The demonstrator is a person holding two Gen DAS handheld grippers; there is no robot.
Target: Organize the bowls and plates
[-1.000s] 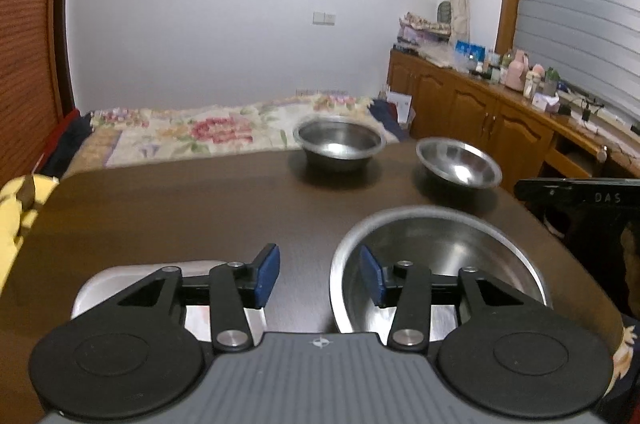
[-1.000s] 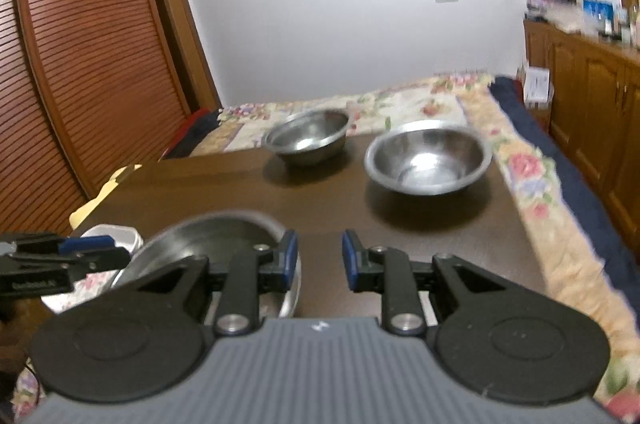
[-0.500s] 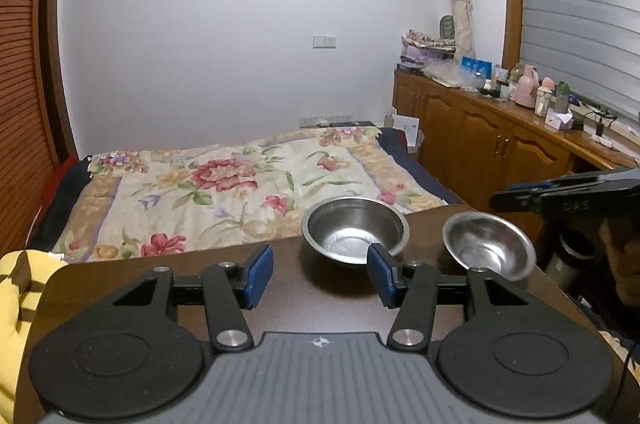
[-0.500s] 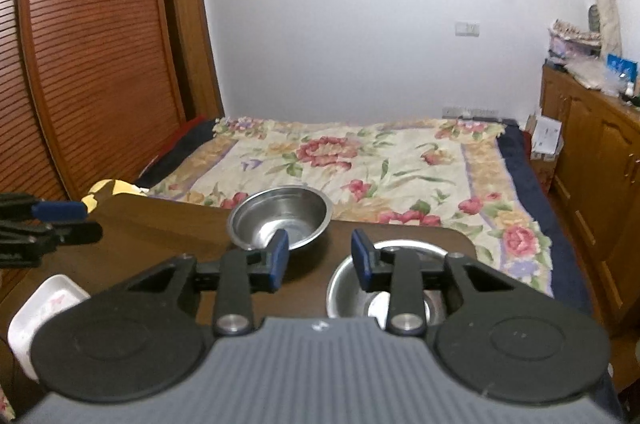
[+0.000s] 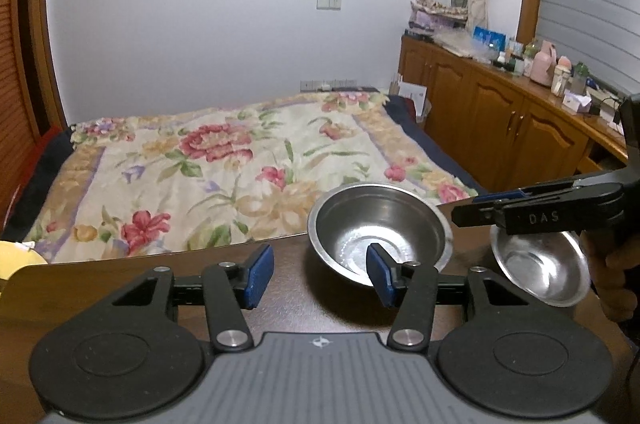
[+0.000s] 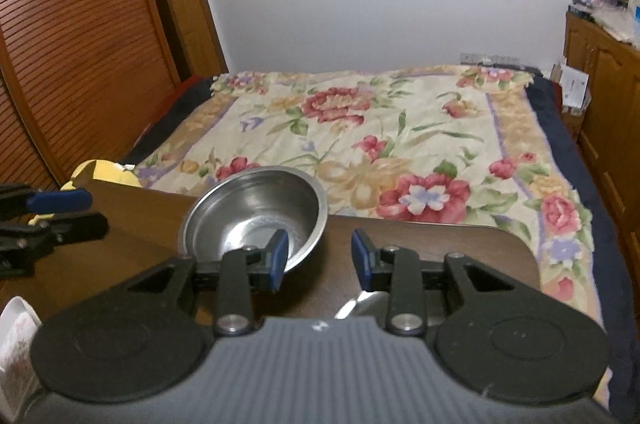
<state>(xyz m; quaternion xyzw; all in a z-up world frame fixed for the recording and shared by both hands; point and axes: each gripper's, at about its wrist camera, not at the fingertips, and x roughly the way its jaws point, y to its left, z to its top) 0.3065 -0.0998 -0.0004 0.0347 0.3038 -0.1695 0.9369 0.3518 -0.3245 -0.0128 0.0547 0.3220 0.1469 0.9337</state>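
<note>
- The dark wooden table fills the lower part of both views; beyond its far edge, at twelve o'clock, lies a bed with a flowered cover.
- A steel bowl sits upright near the table's far edge, at about one o'clock from the left gripper and eleven o'clock from the right gripper.
- A smaller steel bowl sits at three o'clock in the left view, just beside the first bowl and not nested in it. In the right view only a shiny rim shows, under the gripper at about five o'clock.
- A white dish peeks in at eight o'clock in the right view, well apart from the bowls.
- Both grippers have their blue-padded fingers apart and hold nothing — the left one's right pad lines up in front of the big bowl, touching or not I cannot tell.
- Progress, as I judge it: barely begun. The bowls seen here stand separate and unstacked, and the dish is off on its own — gathering and nesting all remain.
</note>
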